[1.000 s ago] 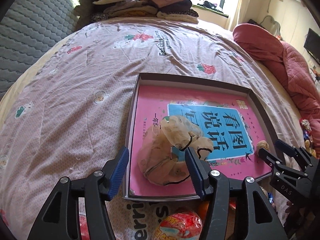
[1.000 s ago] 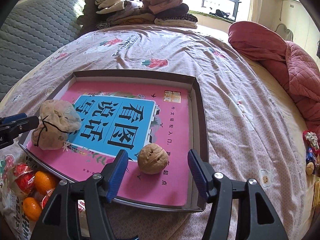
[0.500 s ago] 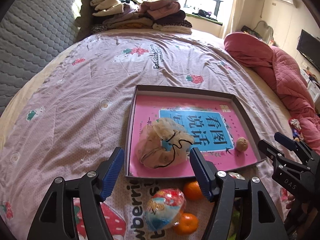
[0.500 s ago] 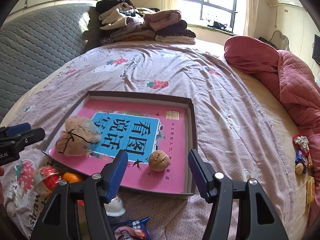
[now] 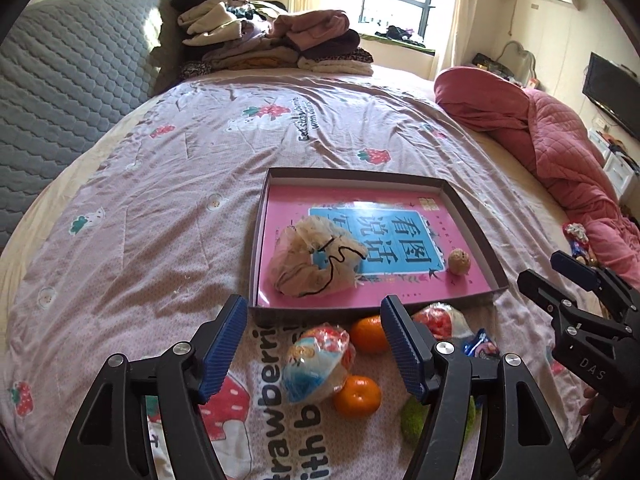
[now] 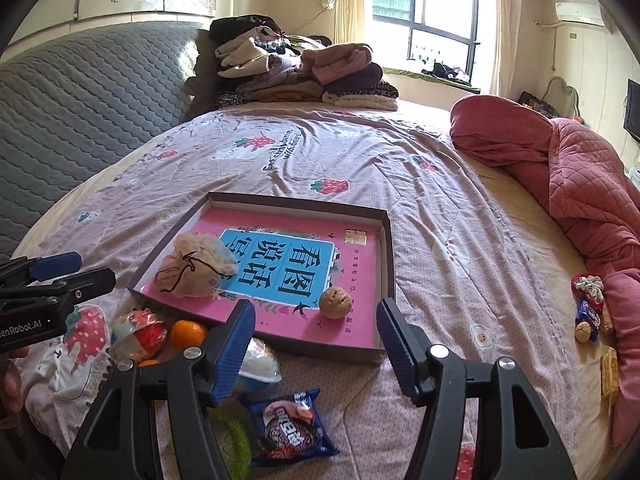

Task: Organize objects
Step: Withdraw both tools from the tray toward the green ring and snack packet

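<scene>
Both blue-padded grippers, left (image 5: 312, 344) and right (image 6: 316, 340), gape empty; "DAS" marks the right one, and ahead the pink-lined shallow cardboard tray (image 6: 388, 264) shows Chinese lettering.

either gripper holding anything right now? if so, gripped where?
Nothing is held. The left gripper and right gripper both stand open with empty jaws above the bed. The mesh pouch and walnut lie loose in the tray.
</scene>
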### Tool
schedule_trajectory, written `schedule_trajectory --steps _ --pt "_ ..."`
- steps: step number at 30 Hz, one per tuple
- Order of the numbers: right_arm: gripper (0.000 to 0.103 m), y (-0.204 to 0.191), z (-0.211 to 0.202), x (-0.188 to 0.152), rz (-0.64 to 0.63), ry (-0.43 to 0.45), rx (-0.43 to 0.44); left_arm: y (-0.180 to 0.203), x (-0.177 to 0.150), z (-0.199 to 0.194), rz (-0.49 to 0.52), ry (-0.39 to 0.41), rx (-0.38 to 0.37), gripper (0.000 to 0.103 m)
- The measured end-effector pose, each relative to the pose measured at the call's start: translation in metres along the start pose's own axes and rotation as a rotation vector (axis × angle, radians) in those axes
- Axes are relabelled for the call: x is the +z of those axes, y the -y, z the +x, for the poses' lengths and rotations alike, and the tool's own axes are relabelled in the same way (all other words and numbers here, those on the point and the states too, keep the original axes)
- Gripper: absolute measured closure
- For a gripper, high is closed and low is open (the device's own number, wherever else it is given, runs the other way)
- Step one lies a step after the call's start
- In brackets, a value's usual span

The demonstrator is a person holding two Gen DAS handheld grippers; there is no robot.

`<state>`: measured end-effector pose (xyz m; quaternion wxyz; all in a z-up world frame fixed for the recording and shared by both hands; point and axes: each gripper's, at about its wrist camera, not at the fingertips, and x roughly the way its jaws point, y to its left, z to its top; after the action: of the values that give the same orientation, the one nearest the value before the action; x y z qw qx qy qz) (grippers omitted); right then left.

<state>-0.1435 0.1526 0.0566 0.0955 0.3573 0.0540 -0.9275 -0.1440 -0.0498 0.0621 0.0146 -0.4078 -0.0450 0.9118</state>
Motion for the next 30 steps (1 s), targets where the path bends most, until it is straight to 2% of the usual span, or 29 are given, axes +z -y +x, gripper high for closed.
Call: schedule_trajectory --steps 15,30 --pt "0.04 -0.003 -0.025 -0.026 -0.009 0.006 -0.002 0.008 -0.033 -0.02 0.024 -0.003 0.003 0.032" --pt "0.04 -0.004 -0.031 -0.054 -0.028 -0.024 -0.012 0.02 -0.063 -0.024 0.059 -0.025 0.002 0.032"
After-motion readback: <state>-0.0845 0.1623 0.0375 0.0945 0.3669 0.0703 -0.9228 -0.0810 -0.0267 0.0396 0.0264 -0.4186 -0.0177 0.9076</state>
